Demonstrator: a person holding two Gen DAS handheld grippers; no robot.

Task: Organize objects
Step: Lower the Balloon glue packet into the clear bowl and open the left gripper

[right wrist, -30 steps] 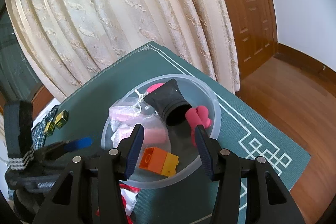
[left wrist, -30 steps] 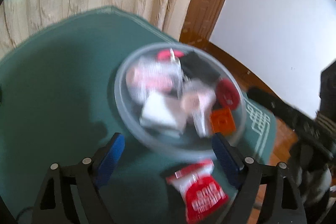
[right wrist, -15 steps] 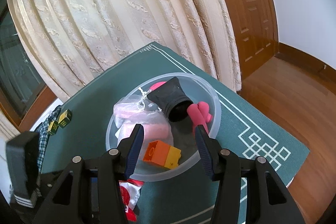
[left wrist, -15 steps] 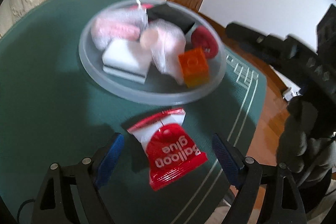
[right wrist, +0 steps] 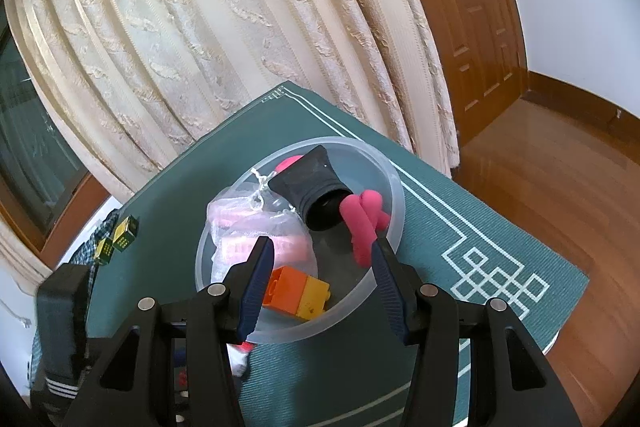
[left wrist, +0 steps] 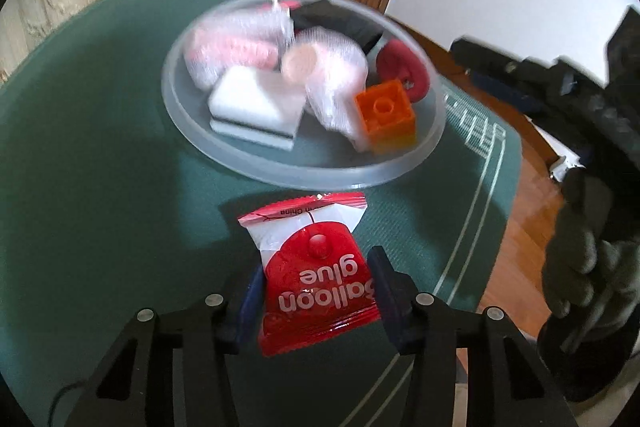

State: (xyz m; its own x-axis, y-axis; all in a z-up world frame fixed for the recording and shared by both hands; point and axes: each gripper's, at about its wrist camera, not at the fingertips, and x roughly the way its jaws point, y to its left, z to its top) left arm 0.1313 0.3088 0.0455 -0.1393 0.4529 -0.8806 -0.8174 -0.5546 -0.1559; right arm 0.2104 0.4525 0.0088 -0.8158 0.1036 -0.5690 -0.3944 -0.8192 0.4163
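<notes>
Balloon glue packet (left wrist: 316, 277), red and white, lies flat on the green table mat (left wrist: 100, 155) directly between the blue pads of the left gripper (left wrist: 316, 291); the pads stand narrow, right against both side edges of the packet, though whether they press it I cannot tell for certain. Packet print reads upside down from the left wrist view. Just ahead of the left gripper, past the packet's crimped top edge, sits a translucent plastic bowl (left wrist: 424, 147), apart from the packet. Bowl contents as seen from there: white sponge block (left wrist: 256, 103), orange toy brick (left wrist: 386, 115), mesh-wrapped pink items (left wrist: 332, 67), a red round piece (left wrist: 404, 71), a black object at the far side (left wrist: 340, 19). Right gripper (right wrist: 322, 279) hangs above the near rim of the same bowl (right wrist: 396, 187), fingers spread moderately wide, holding nothing. Between and below its pads: the orange-and-yellow brick (right wrist: 298, 291). Beyond the right pad: a pink foam piece (right wrist: 360, 223) leaning at the black pouch's opening (right wrist: 312, 187). Beyond the left pad: the mesh bag (right wrist: 256, 227). Cream curtain (right wrist: 220, 27) hangs behind the table; wooden door (right wrist: 480, 27) ahead and to the right.
</notes>
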